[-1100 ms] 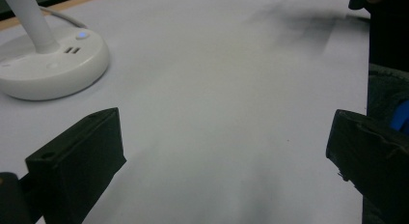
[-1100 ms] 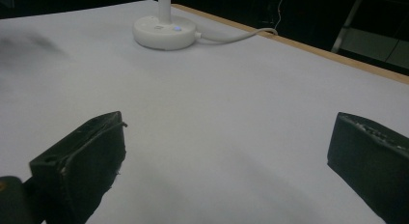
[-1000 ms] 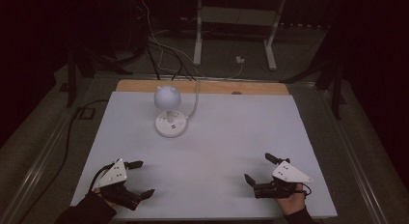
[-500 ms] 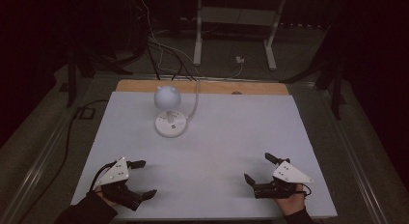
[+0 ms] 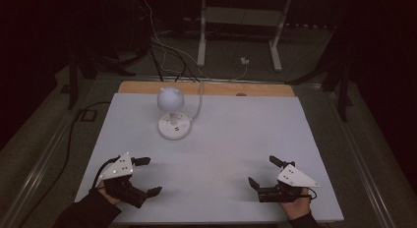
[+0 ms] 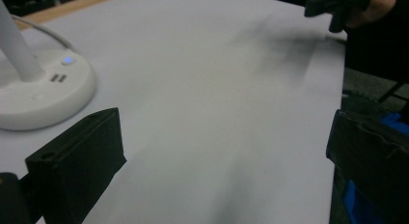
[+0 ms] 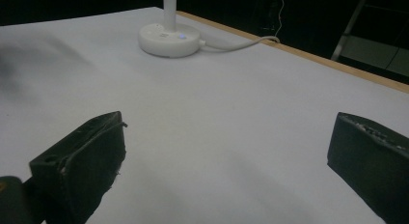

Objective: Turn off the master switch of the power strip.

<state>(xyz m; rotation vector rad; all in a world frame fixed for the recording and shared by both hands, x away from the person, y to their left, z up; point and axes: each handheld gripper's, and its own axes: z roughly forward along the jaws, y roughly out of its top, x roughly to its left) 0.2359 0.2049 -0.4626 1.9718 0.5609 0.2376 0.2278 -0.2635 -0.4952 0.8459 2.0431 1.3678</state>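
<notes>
Nothing has shifted since the earlier frames: both grippers rest low at the near edge of the white worktop point(image 5: 221, 139), well apart. Left gripper point(image 5: 145, 176) has its fingers spread wide, gripping nothing; right gripper point(image 5: 265, 174) likewise, fingers spread and empty. Far back on the left stands a white desk lamp point(image 5: 173, 121), its cord point(image 5: 199, 102) trailing off the rear edge

Black two-jaw left gripper point(image 5: 147, 176) and matching right gripper point(image 5: 261, 172), each topped by a screw-dotted grey three-cornered plate; dark sleeves.
</notes>
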